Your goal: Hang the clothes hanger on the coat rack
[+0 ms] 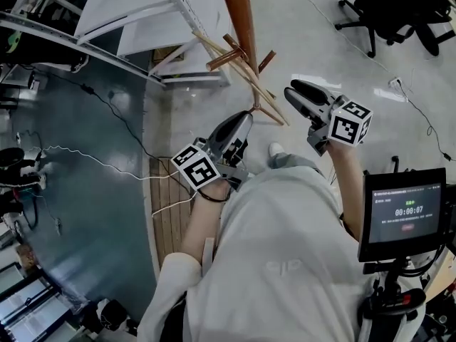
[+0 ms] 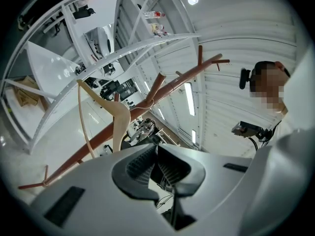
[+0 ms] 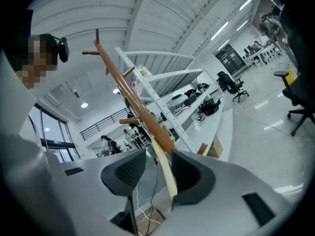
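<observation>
— Two grippers: how are their jaws standing?
— The left gripper (image 2: 156, 149) is keeping its jaws pressed together, empty. The right gripper (image 3: 158, 154) is holding its jaws spread, unpinching, around the end of the clothes hanger (image 3: 165, 173), which is hanging on the coat rack (image 3: 129, 85).

My left gripper (image 1: 246, 118) points level, its fingers (image 2: 139, 165) closed together; my right gripper (image 1: 292, 91) tilts slightly down, fingers spread wide.

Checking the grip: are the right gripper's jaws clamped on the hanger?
No, the right gripper stands with jaws wide apart, not pressing the hanger seen between them.
</observation>
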